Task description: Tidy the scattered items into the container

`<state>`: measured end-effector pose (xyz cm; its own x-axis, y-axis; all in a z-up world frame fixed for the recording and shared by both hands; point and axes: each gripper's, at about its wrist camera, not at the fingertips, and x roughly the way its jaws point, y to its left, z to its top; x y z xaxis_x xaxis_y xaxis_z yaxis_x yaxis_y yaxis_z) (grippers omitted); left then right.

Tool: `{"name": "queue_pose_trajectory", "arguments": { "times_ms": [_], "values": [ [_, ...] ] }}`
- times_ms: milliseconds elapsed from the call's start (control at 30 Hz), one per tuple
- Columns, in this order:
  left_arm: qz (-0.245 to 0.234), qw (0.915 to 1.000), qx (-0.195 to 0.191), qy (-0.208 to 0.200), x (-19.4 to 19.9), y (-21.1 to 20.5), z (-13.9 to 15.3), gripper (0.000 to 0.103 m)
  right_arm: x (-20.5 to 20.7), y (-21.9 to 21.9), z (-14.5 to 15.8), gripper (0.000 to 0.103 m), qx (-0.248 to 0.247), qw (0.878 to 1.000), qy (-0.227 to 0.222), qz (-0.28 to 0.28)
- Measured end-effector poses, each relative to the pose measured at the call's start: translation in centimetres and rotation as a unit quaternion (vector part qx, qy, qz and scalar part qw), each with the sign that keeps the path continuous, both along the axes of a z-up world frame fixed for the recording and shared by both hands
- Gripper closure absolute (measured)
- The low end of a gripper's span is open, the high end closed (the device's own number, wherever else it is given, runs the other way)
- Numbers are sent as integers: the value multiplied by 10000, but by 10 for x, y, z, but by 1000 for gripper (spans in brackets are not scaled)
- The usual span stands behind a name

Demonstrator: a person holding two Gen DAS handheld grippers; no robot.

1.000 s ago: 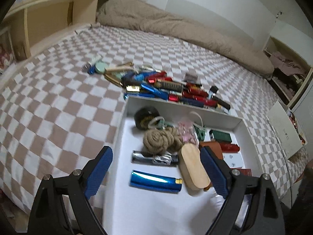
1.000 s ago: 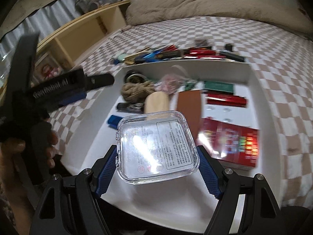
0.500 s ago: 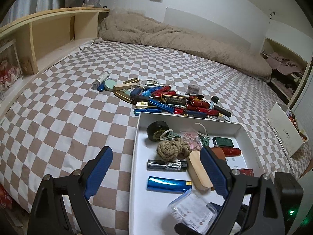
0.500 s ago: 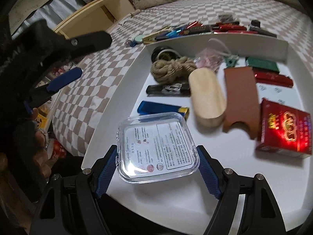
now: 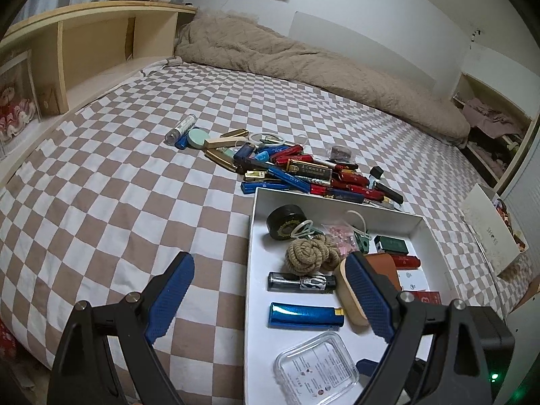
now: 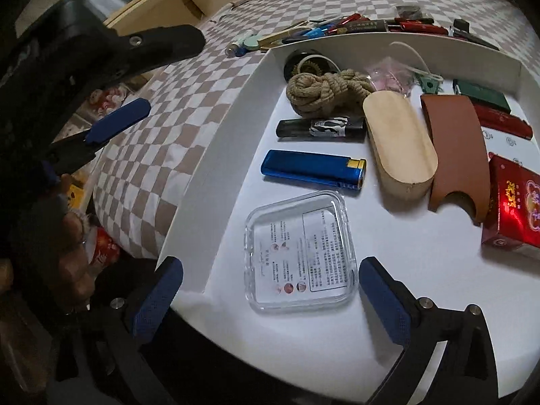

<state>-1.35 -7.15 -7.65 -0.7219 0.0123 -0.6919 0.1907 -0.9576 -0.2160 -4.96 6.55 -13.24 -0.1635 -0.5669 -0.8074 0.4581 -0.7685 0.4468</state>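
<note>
Beige blanket (image 5: pixel 303 64) (rumpled) by wall, wooden shelf (image 5: pixel 84 57) w/ cubbies

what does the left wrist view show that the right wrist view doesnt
Only the left wrist view: the beige blanket at the head of the bed and the white card at the right. Only the right wrist view: the red pack in full and the person's hand. Both: the white box, rope coil, blue lighter and clear case, lying between the right hand-held gripper's opening jaws, untouched.

Right tool (image 6: pixel 270 297) opening — left tool (image 5: pixel 270 300) spread wide.
</note>
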Motion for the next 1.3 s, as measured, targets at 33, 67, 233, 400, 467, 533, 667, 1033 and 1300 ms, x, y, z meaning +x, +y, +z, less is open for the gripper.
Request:
{"name": "queue_pose_trajectory", "arguments": {
  "times_ms": [33, 67, 233, 400, 467, 533, 667, 1033, 1300],
  "values": [
    [-4, 10000, -2, 3, 0, 0, 0, 12, 0, 1, 1, 0, 64, 10000, 29, 2],
    [-7, 10000, -5, 6, 0, 0, 0, 12, 0, 3, 1, 0, 127, 9999, 38, -5],
    [8, 10000, 19, 28, 0, -1, 0, 12, -3, 15, -4, 0, 119, 9996, -213, -129],
    [20, 10000, 8, 20, 1, -2, 1, 12, -4, 18, -8, 0, -78, 9987, -477, -156],
    [34, 10000, 5, 28, 2, -3, 3, 12, -3, 15, -10, 0, -207, 9977, -628, -132],
    [52, 10000, 6, 43, 3, -5, 4, 12, -1, 11, -10, 0, -245, 9975, -654, -101],
    [94, 9999, 7, 78, 5, -8, 7, 12, 2, 1, -12, 0, -384, 9962, -778, 36],
    [121, 9999, -31, 117, 7, -10, 11, 12, 4, -17, -17, 0, -859, 9905, -1054, 190],
    [118, 9999, -50, 115, 8, -9, 11, 12, -2, -23, -19, 0, -1012, 9885, -1126, 50]
  ]
}}
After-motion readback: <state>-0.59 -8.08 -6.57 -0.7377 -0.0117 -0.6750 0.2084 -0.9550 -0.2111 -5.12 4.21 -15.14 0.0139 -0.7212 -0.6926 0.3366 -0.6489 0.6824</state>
